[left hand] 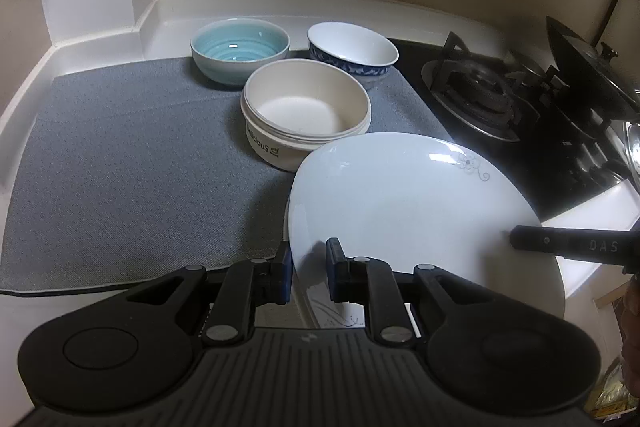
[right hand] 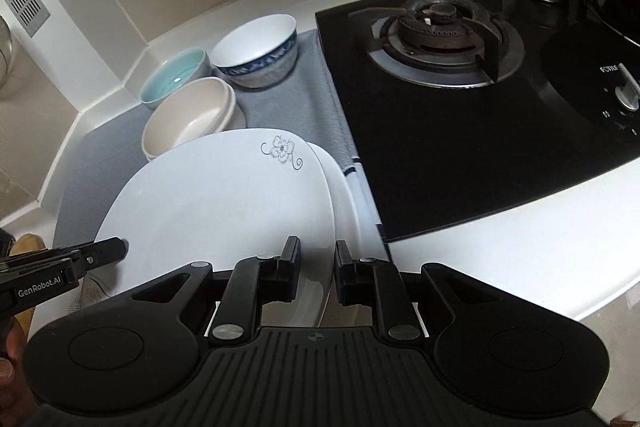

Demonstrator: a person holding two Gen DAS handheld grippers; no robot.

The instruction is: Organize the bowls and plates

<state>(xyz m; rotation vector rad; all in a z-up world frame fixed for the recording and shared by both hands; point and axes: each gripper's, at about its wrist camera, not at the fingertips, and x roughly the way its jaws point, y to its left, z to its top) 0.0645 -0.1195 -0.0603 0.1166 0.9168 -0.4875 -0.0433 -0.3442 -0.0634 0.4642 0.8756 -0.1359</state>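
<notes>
Both grippers have their jaws clamped on the same white plate (left hand: 400,203): the left gripper (left hand: 308,267) on its left rim, the right gripper (right hand: 318,267) on its right rim. It hangs over another plate (right hand: 340,187) on the grey mat (left hand: 120,167), right next to the stacked cream bowls (left hand: 304,111) on the bench.

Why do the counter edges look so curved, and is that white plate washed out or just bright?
Left wrist view: the fisheye lens bows the counter edge; glare streaks the plate near its flower mark, and the counter to its right is blown out white. Right wrist view: the same bowing, the stove shows soft reflections, and the plate is evenly lit, with a shadow by the jaws.
</notes>
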